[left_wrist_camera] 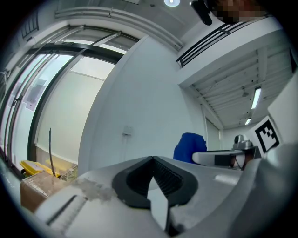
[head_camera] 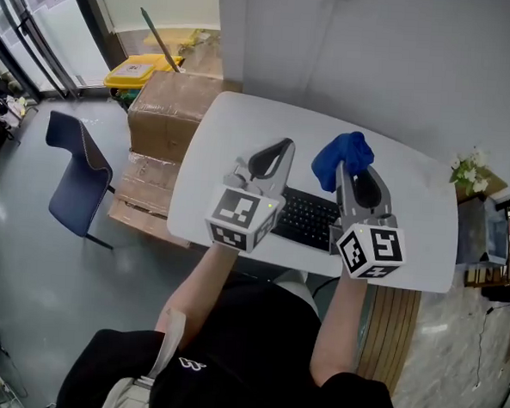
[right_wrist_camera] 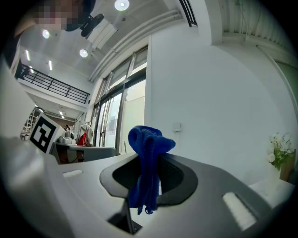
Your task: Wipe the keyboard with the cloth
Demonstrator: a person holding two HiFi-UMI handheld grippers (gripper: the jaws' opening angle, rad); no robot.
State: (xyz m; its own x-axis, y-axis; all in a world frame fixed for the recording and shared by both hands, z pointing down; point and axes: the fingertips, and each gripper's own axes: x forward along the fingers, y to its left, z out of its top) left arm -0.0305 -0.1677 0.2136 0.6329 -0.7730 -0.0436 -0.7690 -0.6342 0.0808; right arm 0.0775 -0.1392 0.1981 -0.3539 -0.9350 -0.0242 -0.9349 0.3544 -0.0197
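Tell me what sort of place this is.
Probably an office or work room: a black keyboard lies on a white table, a blue chair stands nearby, and taped cardboard boxes are stacked beside the table.

Free counter [head_camera: 243, 125] lies beyond the keyboard [head_camera: 310, 218] and to its right. Boxes [head_camera: 164, 107] stand close to the counter's left edge. A wall [head_camera: 376, 60] rises behind its far edge, and flowers [head_camera: 472, 172] stand beside its right edge.
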